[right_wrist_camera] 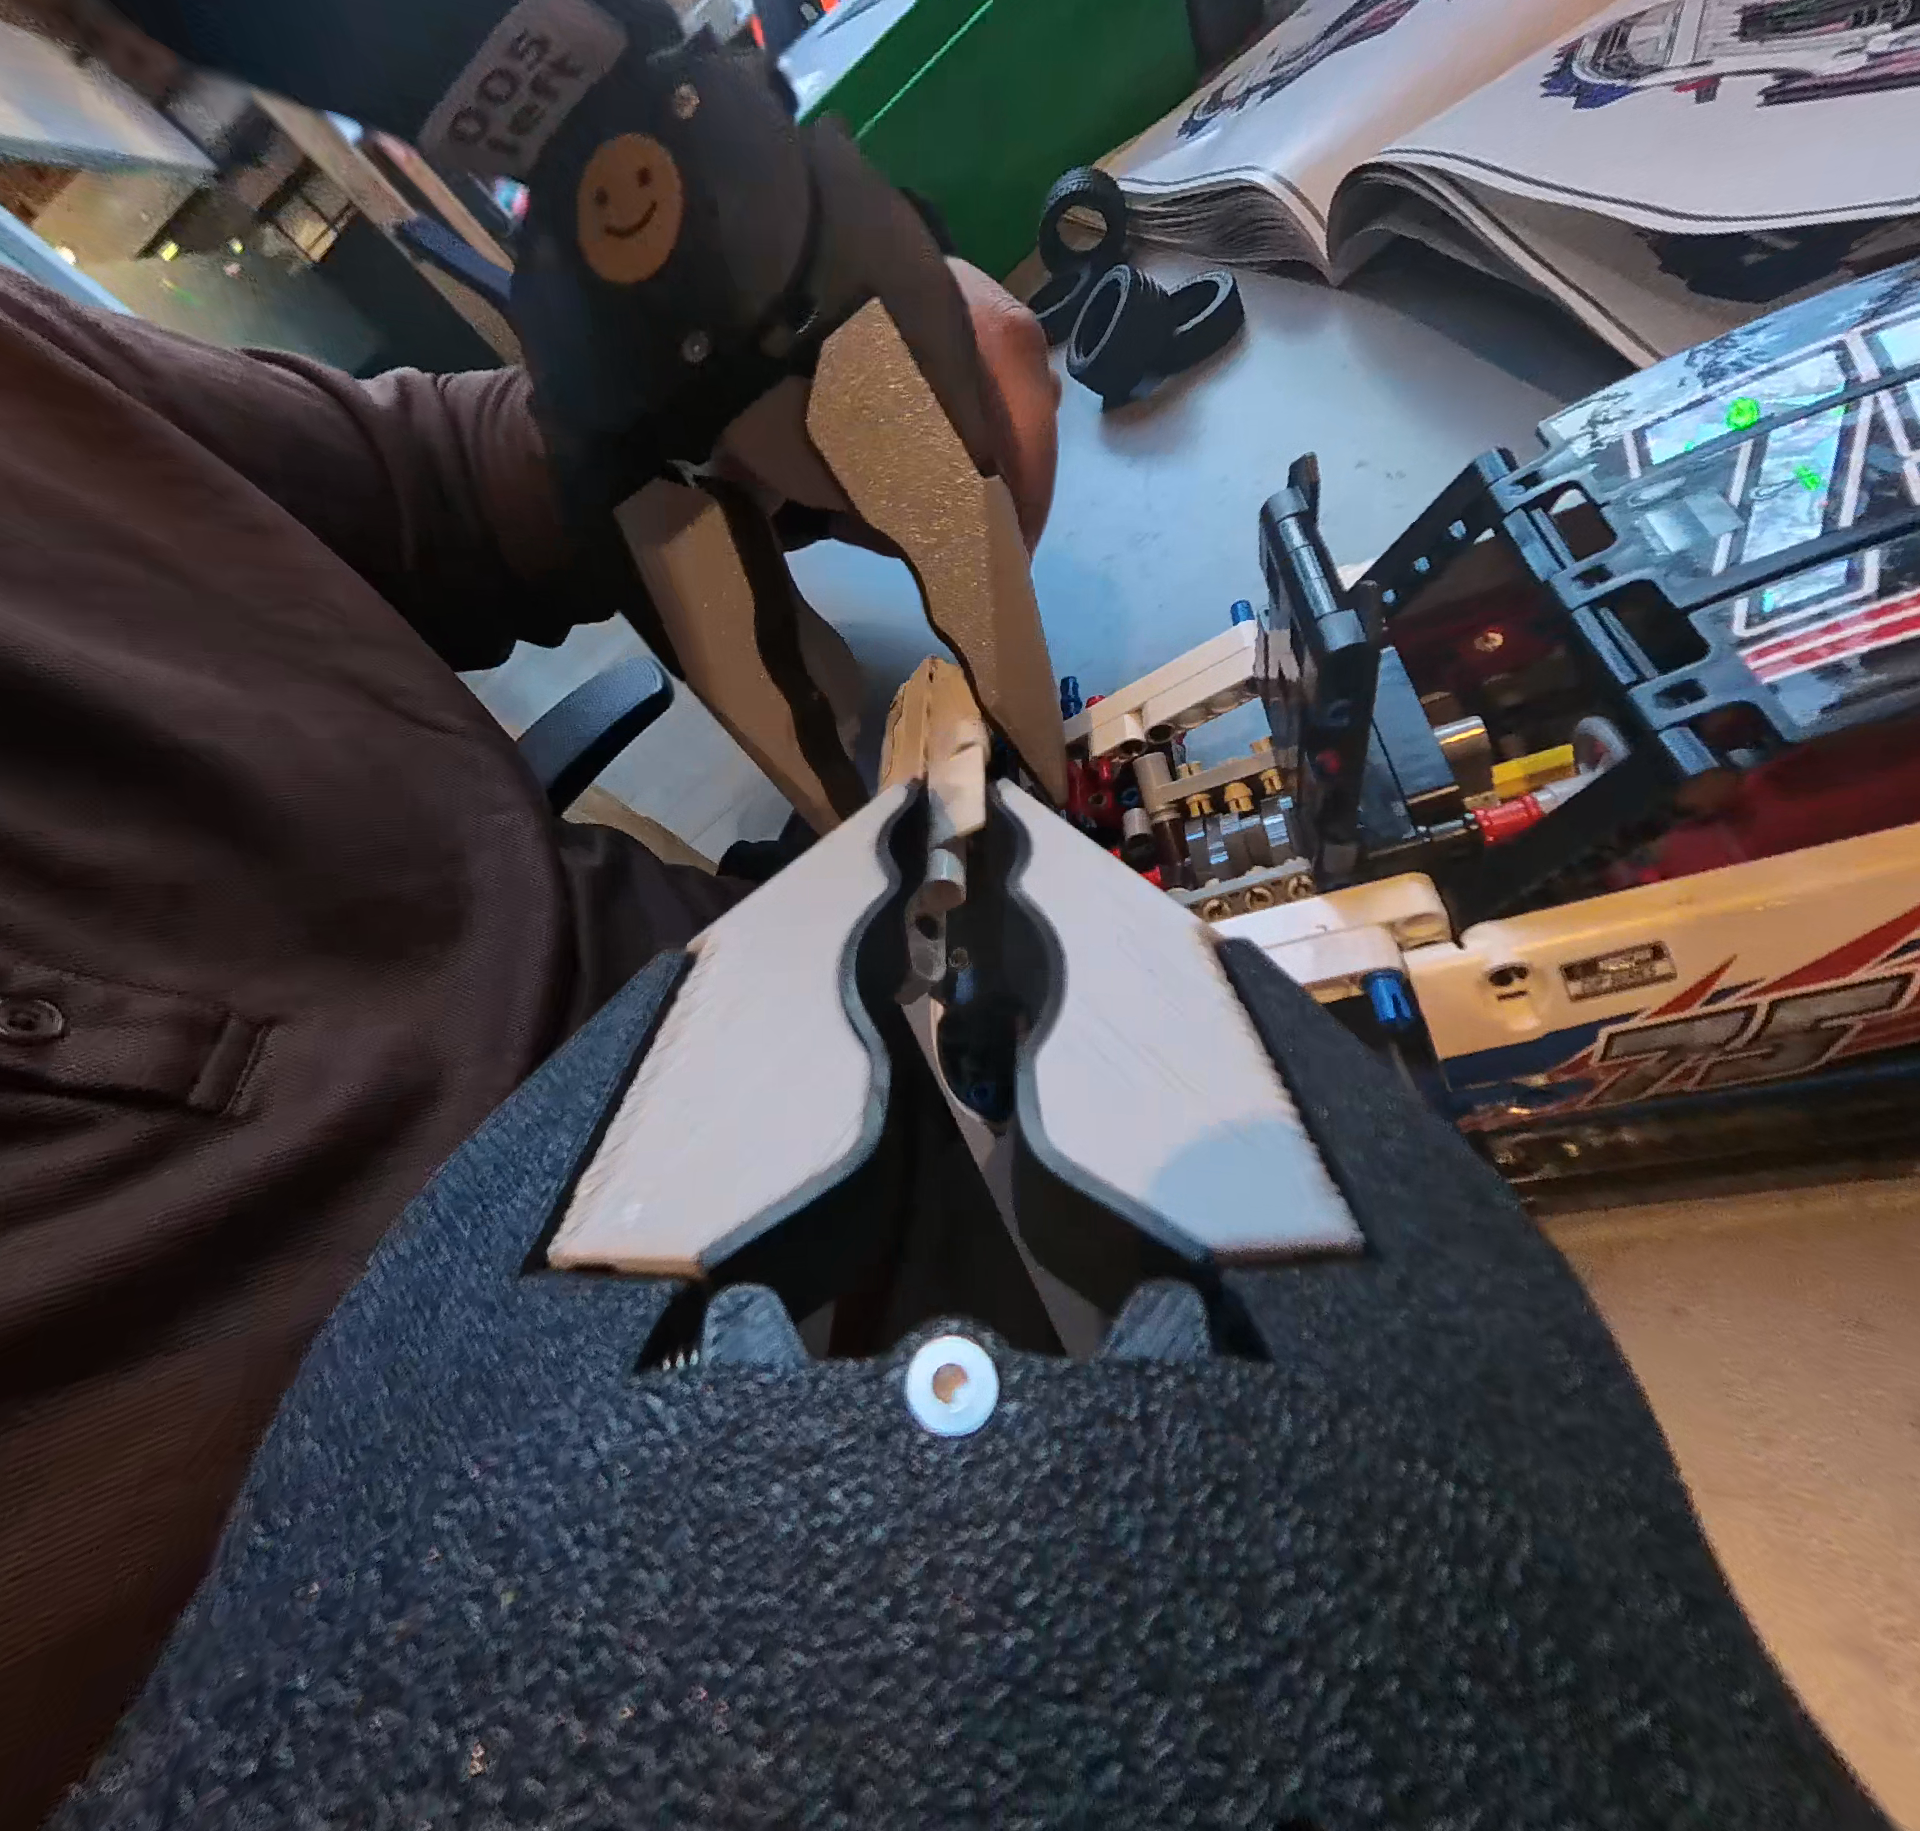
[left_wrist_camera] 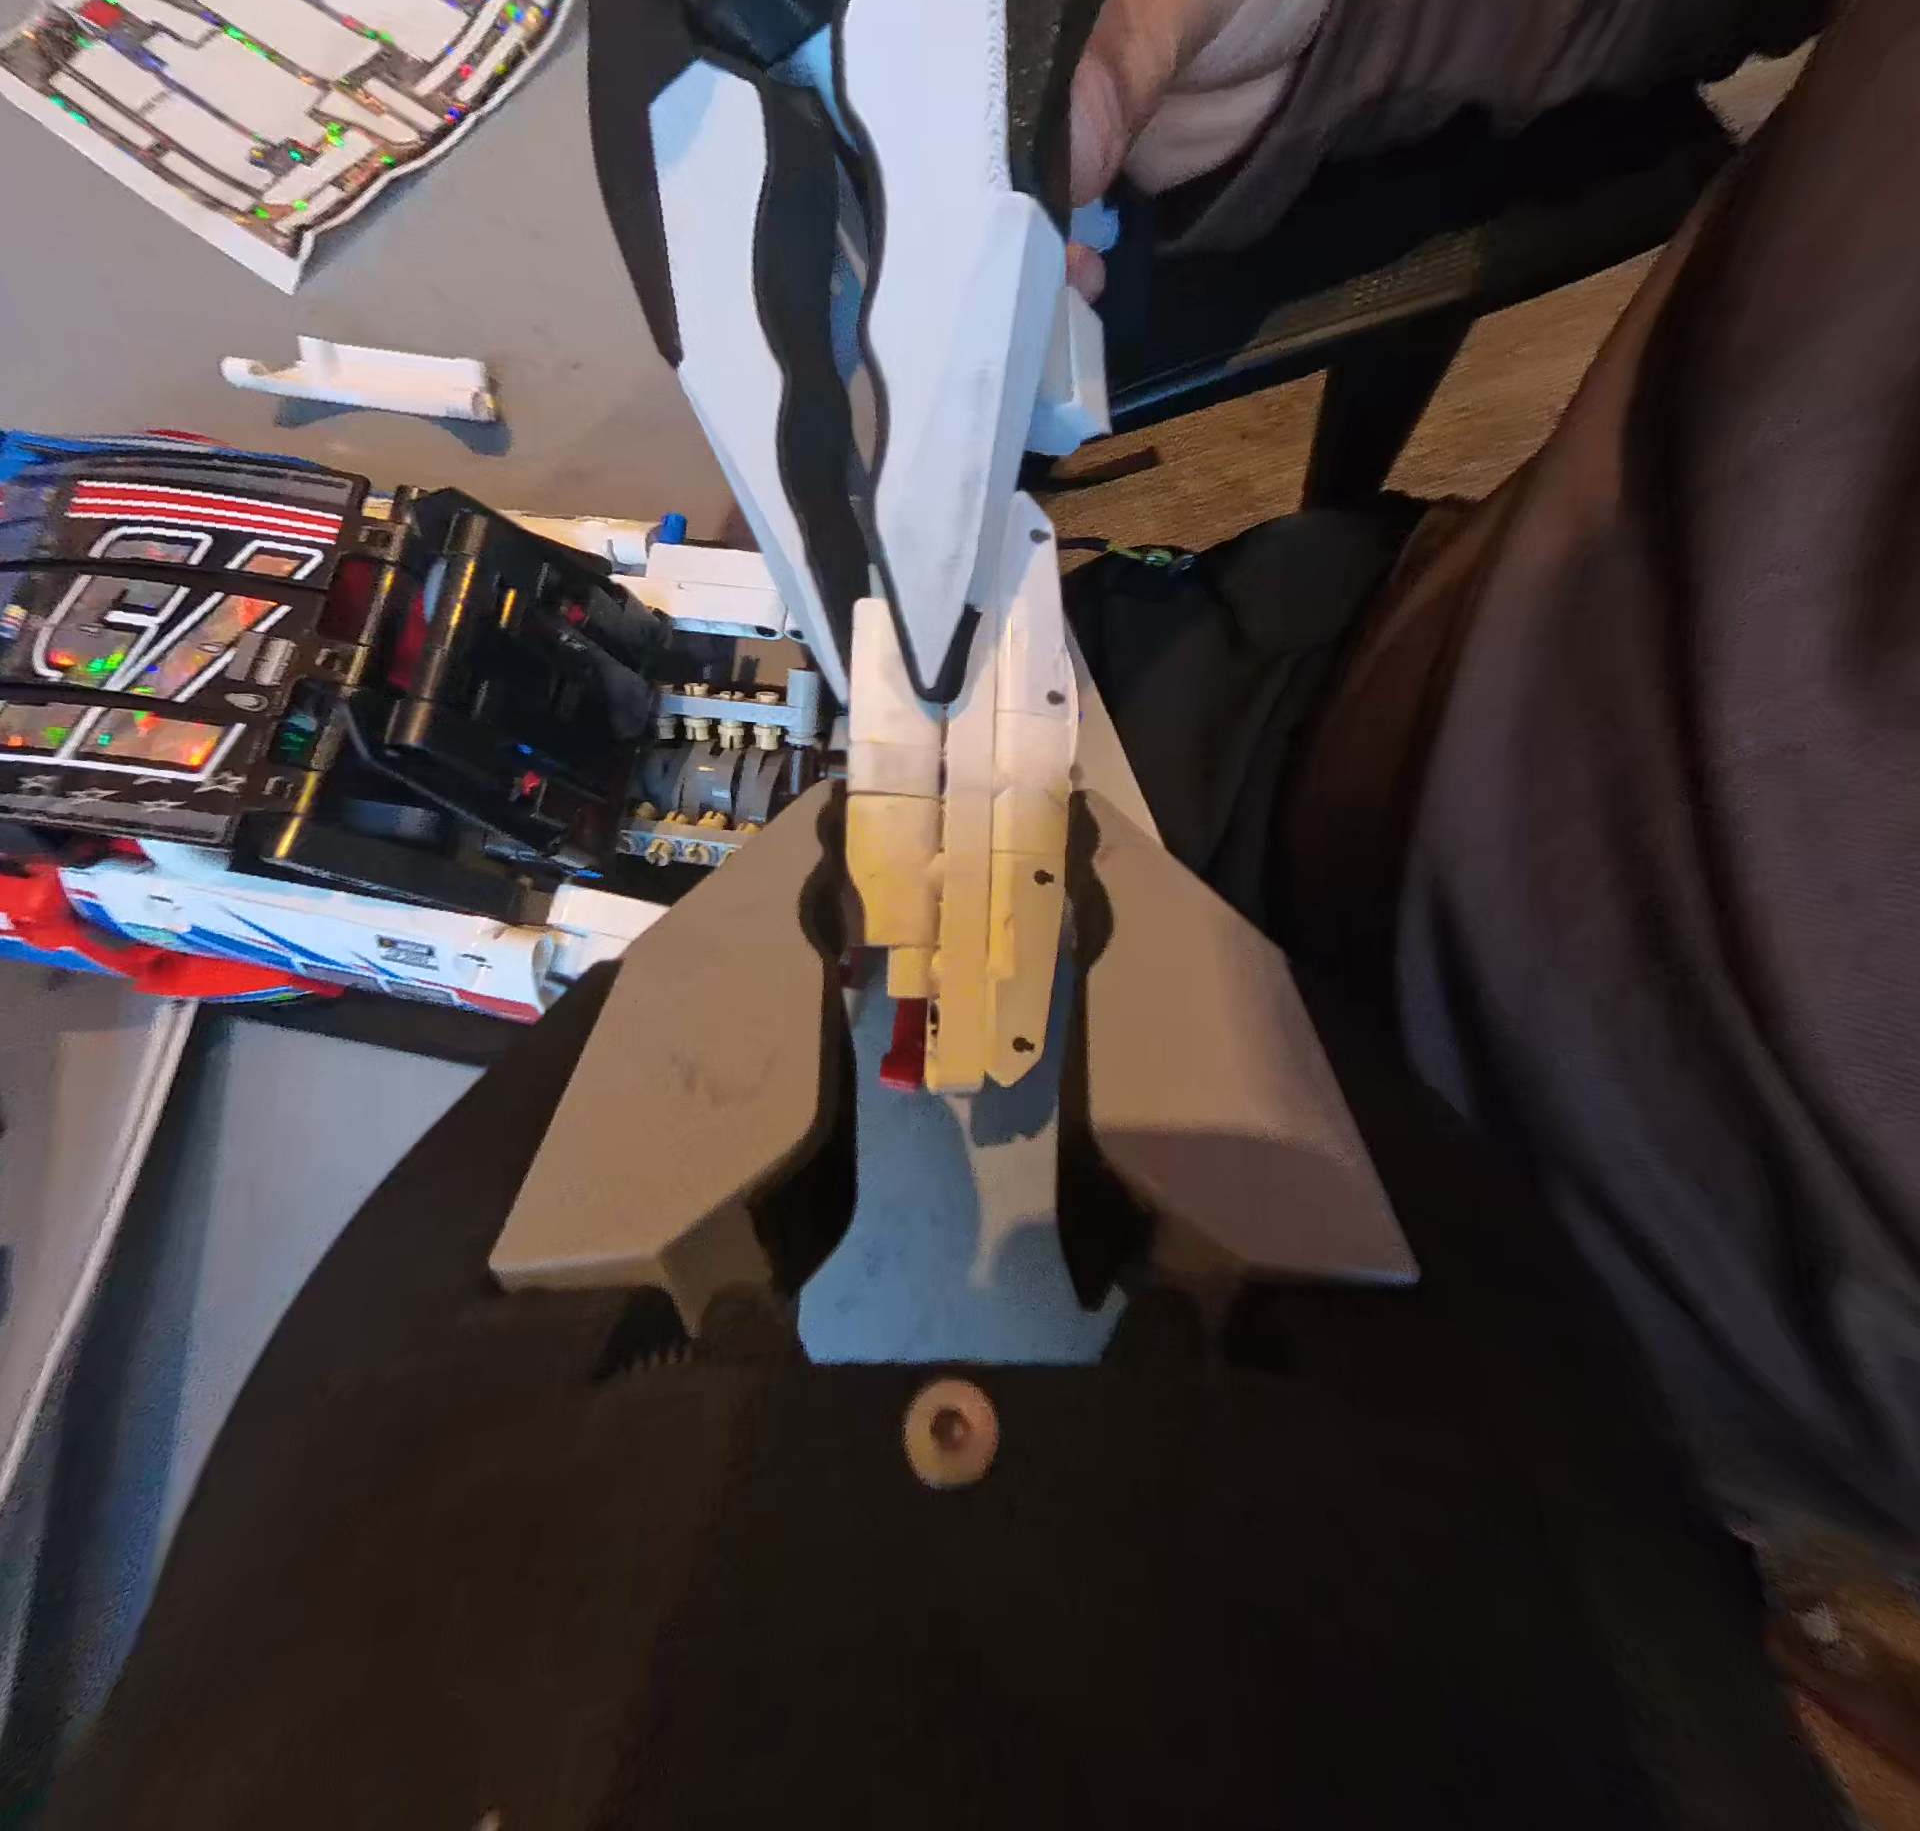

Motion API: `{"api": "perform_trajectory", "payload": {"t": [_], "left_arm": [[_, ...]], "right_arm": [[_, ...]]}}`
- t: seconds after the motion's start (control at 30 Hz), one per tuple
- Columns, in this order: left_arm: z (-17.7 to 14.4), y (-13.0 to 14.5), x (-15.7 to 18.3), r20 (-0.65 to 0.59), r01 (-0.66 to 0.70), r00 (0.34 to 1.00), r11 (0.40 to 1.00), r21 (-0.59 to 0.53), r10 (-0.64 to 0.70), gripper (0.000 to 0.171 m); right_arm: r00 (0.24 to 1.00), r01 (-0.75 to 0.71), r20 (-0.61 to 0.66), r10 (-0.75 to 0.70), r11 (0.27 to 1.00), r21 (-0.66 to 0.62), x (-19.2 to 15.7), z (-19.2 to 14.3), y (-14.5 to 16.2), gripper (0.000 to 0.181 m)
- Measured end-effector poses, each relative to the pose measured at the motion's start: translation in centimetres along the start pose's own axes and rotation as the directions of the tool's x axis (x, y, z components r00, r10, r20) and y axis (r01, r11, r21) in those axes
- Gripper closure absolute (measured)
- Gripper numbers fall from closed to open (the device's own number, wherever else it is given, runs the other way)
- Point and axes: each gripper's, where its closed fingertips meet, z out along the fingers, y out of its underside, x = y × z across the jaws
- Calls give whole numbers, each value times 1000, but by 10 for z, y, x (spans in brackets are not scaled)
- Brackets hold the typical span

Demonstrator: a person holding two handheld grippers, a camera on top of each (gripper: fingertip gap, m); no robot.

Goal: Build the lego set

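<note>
1. The race car model (right_wrist_camera: 1558, 846), the largest piece of the set, lies on the grey table (left_wrist_camera: 156, 327) with its engine bay open, just beside both grippers. A push that runs long could drive a fingertip into the exposed pistons and pins and knock them loose.
2. The white panel sub-assembly (left_wrist_camera: 956, 846) hangs in the air between the grippers, off the car. The left gripper (left_wrist_camera: 951, 805) has its jaws narrowed onto the lower part of it; if the two hands twist against each other, I judge the stacked panels could split apart.
3. The right gripper (right_wrist_camera: 951, 825) pinches the top end of it with its very tips, jaws nearly together. So slight a hold could slip.
4. The red pin (left_wrist_camera: 906, 1043) at the bottom could pop out and drop.
</note>
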Motion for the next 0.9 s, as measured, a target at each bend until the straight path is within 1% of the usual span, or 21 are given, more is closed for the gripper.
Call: {"api": "perform_trajectory", "payload": {"t": [0.07,0.13,0.2,0.27,0.4,0.53,0.57,0.63,0.67,0.7,0.73,0.77,0.8,0.83,0.87,0.9], "left_arm": [[3,1,1,-32,23,999,1000,4,-23,133],[6,3,3,-61,48,997,999,5,-47,133],[7,3,4,-84,68,994,998,11,-67,133],[8,3,6,-104,79,992,997,15,-77,133],[9,4,7,-101,51,994,999,-2,-51,134],[10,3,8,-101,34,994,999,-4,-34,135],[10,3,7,-91,27,995,1000,-2,-27,135],[11,1,3,-36,-9,999,1000,17,10,134],[10,-1,2,-8,-25,1000,999,32,25,144],[8,-8,4,0,-32,999,997,71,32,148],[6,-16,6,7,-32,999,993,111,32,145],[4,-21,5,31,-35,999,990,137,31,147],[4,-21,2,70,-44,997,989,138,35,151],[6,-15,-8,137,-64,989,992,108,49,161],[8,-6,-18,206,-81,976,995,60,67,166],[12,2,-20,217,-97,972,995,22,90,171]], "right_arm": [[999,49,-17,-50,999,-19,1,-1,2,171],[988,143,-58,-145,989,-48,2,-1,4,170],[960,254,-97,-261,964,-80,1,0,5,170],[912,376,-131,-389,920,-112,-1,0,3,169],[768,583,-182,-614,788,-198,-4,-1,2,169],[687,659,-195,-700,713,-239,-6,-2,3,170],[684,660,-201,-701,712,-239,-5,-2,3,170],[721,625,-212,-660,751,-212,-4,-3,0,171],[734,611,-222,-642,767,-196,-2,-5,-2,178],[733,607,-244,-635,773,-186,0,-7,-5,181],[730,603,-262,-631,775,-187,4,-8,-6,181],[740,591,-264,-618,786,-182,5,-8,-6,181],[765,568,-258,-590,807,-161,5,-6,-6,181],[793,533,-257,-552,833,-148,7,-5,-5,181],[809,492,-279,-517,856,-160,17,-4,-2,181],[813,456,-313,-491,871,-182,28,-6,0,181]]}}
